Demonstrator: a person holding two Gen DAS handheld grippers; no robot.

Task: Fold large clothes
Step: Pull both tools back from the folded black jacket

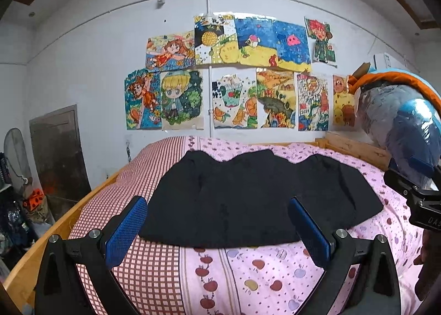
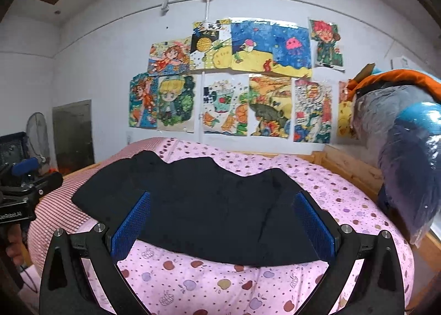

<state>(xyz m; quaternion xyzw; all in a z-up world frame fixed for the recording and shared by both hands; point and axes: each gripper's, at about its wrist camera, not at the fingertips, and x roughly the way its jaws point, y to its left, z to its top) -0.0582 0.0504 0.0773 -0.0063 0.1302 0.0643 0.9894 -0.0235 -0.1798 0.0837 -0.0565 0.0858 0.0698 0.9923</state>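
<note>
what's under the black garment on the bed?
The black garment lies flat on the pink apple-print sheet; its left part reaches the red checked fabric. Whatever lies directly beneath it is covered. Both tools, left and right, are open above its near edge.

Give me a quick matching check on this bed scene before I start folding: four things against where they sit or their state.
1 black garment
2 left gripper
3 checked red sheet
4 plastic-wrapped bundle

a open, holding nothing
b right edge of the bed
c spread flat on the pink apple-print sheet
d left side of the bed

Pairs: 1-c, 2-a, 3-d, 4-b
</note>
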